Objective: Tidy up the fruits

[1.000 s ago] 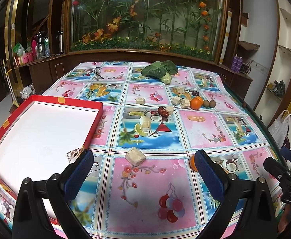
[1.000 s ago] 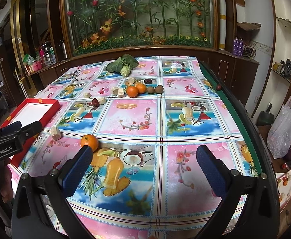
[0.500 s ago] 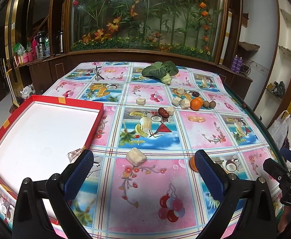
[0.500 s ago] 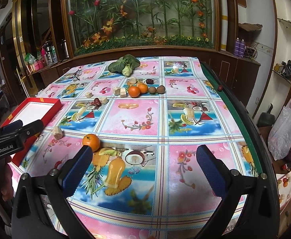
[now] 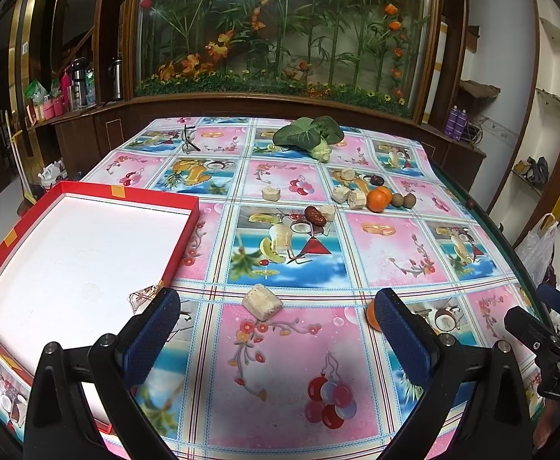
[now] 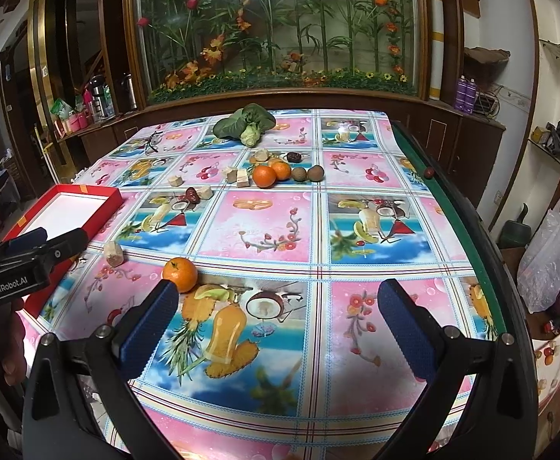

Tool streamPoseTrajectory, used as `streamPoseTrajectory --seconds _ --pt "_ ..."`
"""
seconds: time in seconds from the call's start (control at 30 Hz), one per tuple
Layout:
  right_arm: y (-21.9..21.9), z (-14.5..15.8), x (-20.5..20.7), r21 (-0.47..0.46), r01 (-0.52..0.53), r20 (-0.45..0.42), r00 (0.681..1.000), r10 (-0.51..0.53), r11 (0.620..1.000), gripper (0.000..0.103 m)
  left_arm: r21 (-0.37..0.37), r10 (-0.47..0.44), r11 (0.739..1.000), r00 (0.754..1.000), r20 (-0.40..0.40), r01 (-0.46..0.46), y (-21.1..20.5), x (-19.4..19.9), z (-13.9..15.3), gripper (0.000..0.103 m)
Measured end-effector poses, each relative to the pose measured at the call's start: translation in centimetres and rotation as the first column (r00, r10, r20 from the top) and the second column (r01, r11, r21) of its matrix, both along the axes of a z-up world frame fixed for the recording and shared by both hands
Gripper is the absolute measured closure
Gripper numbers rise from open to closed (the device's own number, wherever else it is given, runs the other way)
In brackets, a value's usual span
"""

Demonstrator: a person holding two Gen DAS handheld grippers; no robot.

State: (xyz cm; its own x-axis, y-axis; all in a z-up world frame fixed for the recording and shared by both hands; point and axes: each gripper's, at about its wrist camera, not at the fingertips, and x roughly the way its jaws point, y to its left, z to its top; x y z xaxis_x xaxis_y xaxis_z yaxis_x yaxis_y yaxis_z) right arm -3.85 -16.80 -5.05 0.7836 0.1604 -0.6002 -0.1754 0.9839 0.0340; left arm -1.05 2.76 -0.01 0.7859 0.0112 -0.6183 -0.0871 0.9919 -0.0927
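Between the spread blue pads of the left gripper lies a pale cut chunk, just ahead on the patterned tablecloth; the jaws stand wide and hold nothing. Over the last second almost nothing has shifted: both grippers have only hovered, so I judge the sorting has not begun and a first pick is being lined up. Just beyond the right gripper, also fully open and empty, a near orange sits by its left pad, apart from it. Left of the left gripper, the red tray shows a bare white floor with no fruit in it; a crumpled clear wrapper lies at its near corner. Farther ahead sit a dark red date beside another pale piece, then a cluster of two oranges, two brown round fruits and more chunks. Farthest off lies a leafy green vegetable.
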Motion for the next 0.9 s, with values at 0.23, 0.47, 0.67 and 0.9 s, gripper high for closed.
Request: streamPoseTrajectory --seconds 0.23,0.47,0.67,0.9 --pt "0.09 -0.03 -0.04 -0.001 0.003 0.0 1.0 -0.003 1.0 0.0 0.0 -0.001 1.0 1.0 -0.002 0.001 0.03 -0.01 0.01 0.002" --pt "0.02 -0.03 -0.07 -0.001 0.001 0.0 1.0 -0.001 1.0 0.0 -0.003 -0.001 1.0 1.0 -0.003 0.001 0.09 0.0 -0.05 0.002" --pt "0.14 -0.09 -0.1 -0.002 0.001 0.0 1.0 -0.001 1.0 0.0 -0.004 -0.001 1.0 1.0 -0.004 0.001 0.17 -0.07 -0.09 0.002" --pt "0.3 -0.16 -0.17 -0.003 0.001 0.001 1.0 -0.001 1.0 0.0 -0.007 -0.003 1.0 1.0 -0.006 0.003 0.24 -0.07 -0.16 0.002"
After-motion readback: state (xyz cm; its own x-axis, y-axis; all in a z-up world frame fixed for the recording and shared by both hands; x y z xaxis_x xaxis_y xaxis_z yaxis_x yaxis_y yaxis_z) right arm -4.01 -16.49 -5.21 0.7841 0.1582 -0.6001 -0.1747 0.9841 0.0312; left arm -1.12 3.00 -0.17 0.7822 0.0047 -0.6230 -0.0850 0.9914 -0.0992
